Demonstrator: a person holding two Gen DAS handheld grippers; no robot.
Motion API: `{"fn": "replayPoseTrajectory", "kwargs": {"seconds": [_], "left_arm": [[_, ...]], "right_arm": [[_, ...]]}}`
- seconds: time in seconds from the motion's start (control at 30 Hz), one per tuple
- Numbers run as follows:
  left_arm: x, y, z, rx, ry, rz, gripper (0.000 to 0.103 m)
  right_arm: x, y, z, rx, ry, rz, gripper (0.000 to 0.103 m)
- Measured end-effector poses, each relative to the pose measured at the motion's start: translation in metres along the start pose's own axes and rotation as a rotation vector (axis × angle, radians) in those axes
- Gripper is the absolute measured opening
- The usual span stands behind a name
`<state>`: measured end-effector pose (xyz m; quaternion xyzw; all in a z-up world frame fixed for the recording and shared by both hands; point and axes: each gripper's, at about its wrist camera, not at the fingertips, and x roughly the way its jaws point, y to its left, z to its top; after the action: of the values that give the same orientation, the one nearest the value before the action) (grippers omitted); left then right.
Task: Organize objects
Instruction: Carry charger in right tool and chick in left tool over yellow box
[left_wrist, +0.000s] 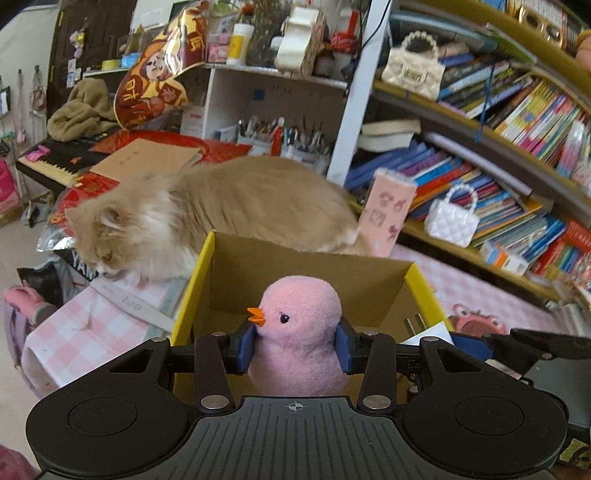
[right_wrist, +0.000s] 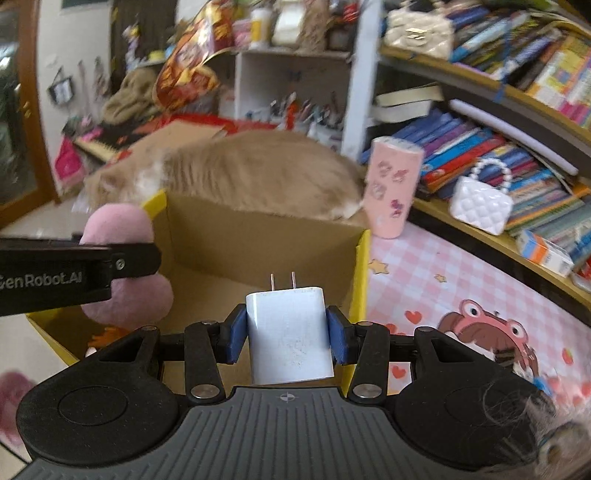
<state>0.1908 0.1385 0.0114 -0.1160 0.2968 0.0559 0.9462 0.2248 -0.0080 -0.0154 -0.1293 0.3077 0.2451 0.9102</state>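
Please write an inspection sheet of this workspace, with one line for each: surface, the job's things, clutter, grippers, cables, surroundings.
Surface: pink-and-white checked tablecloth with cartoon prints.
Job's things: open brown cardboard box with yellow edges; pink plush chick with orange beak and white two-prong charger plug, both held over the box.
Clutter: pink printed tumbler and white quilted mini handbag with bead handle stand on the cloth; a fluffy orange-and-white cat lies behind the box.
Grippers: left gripper shut on the chick; right gripper shut on the plug.
Cables: nothing seen on the surface.
Surroundings: crowded bookshelves on the right, keyboard piano far left.
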Motion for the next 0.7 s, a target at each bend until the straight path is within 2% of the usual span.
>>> {"fn": "replayPoseTrajectory", "kwargs": {"seconds": [0.33,0.7], "left_arm": [[0.039,0.0,0.001,0.016,0.094,0.06,0.042],[0.061,-0.003,0.002,0.045,0.159,0.089,0.042]], "right_arm": [[0.046,-0.007,0.009,-0.137,0.08,0.012,0.042],[0.073,-0.005,0.019,-0.26,0.165,0.075,0.042]]}}
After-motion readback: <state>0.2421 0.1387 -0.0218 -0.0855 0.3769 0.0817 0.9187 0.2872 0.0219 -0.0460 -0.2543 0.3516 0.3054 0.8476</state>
